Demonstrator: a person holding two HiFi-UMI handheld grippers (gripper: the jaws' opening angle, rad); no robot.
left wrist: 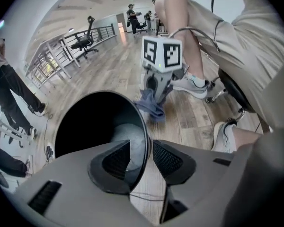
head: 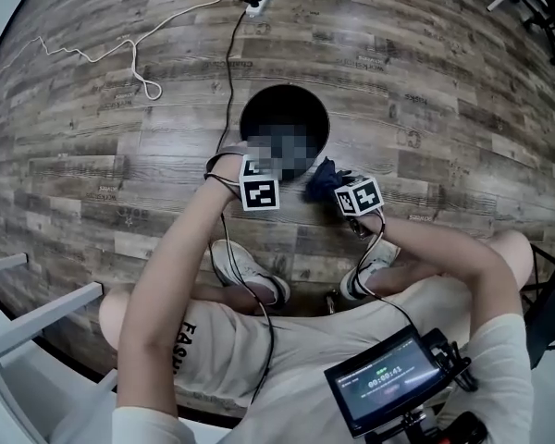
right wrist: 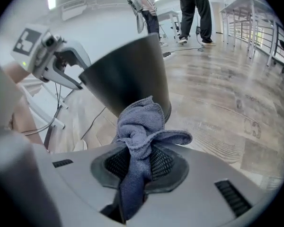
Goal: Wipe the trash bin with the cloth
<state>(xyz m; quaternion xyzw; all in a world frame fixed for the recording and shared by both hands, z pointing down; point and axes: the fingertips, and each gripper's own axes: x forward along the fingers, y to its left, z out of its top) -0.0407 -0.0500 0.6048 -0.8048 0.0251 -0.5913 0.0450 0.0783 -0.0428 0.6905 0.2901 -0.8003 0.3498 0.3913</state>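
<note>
Down on the wooden floor (head: pixel 425 81), the trash bin (head: pixel 259 107) has its rim between the spread, unclamped jaws of your left gripper (left wrist: pixel 141 143), probably to steady it, while your right gripper (right wrist: pixel 139 162) pinches the bunched cloth (right wrist: pixel 142 126) near its outer wall, ready for wiping.
</note>
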